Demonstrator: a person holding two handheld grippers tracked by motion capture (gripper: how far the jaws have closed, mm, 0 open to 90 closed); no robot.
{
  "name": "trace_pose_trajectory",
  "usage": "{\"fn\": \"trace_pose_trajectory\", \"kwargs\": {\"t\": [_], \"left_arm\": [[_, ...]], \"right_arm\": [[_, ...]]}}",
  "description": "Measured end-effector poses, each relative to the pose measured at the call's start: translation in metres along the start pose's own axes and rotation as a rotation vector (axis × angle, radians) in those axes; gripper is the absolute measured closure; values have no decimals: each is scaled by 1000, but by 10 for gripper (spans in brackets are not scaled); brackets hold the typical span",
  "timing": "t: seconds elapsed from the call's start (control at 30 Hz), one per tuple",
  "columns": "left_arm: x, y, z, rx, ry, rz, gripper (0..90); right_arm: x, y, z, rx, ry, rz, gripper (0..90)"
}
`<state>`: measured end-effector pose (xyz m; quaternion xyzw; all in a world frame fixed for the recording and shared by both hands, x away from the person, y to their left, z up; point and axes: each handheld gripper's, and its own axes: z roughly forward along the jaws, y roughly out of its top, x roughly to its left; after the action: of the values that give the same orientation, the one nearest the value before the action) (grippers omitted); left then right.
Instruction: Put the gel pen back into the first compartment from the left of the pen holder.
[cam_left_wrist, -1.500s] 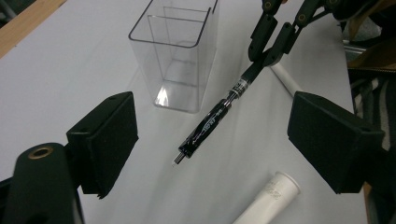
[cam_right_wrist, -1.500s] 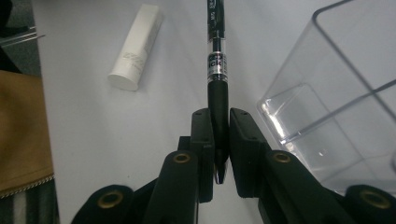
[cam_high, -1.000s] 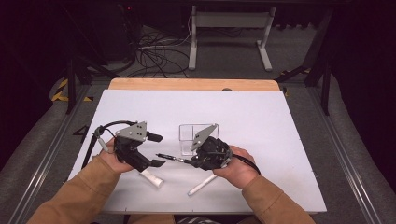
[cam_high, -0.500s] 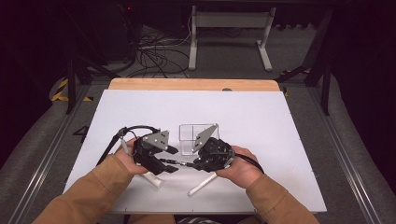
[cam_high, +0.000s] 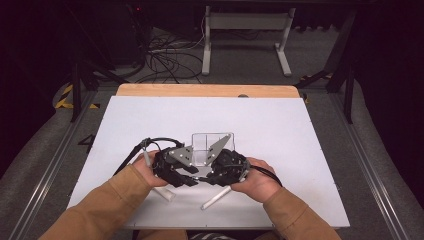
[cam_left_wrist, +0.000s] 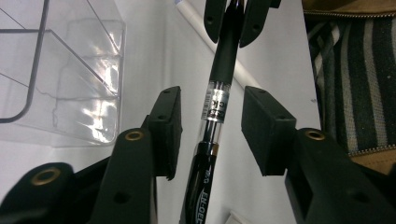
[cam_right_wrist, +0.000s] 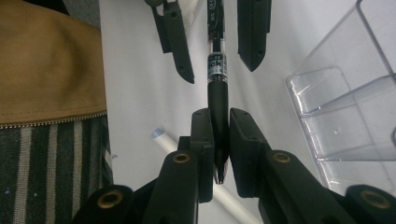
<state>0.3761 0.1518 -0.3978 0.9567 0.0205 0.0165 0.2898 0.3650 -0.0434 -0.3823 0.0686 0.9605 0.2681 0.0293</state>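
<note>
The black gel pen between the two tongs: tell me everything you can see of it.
The black gel pen has a dark rubbery grip, a clear barrel section with a barcode label, and a black rear part with white lettering. It is held off the white table, roughly level, its tip end clamped between the pads of the right tongs. The left tongs straddle its clear section, jaws just closing in, pads not yet touching. A clear plastic organiser sits beside it, apart, and a white pen lies beneath.
</note>
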Motion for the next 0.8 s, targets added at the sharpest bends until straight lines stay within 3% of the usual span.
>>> {"fn": "trace_pose_trajectory", "kwargs": {"t": [0.13, 0.2, 0.57, 0.7, 0.8], "left_arm": [[-1, 1, 3, 13, -3, 8, 648], [-1, 1, 4, 25, -5, 18, 720], [-4, 1, 8, 47, 18, 42, 756], [-8, 2, 8, 66, 23, 85, 785], [-8, 1, 8, 65, 17, 92, 795]], "right_arm": [[0, 0, 1, 5, 7, 4, 807], [0, -1, 1, 3, 8, 3, 806], [-1, -2, 0, -14, 16, 8, 806], [-2, -3, 0, -16, 19, 0, 803], [-1, -3, 0, -18, 21, -4, 801]]}}
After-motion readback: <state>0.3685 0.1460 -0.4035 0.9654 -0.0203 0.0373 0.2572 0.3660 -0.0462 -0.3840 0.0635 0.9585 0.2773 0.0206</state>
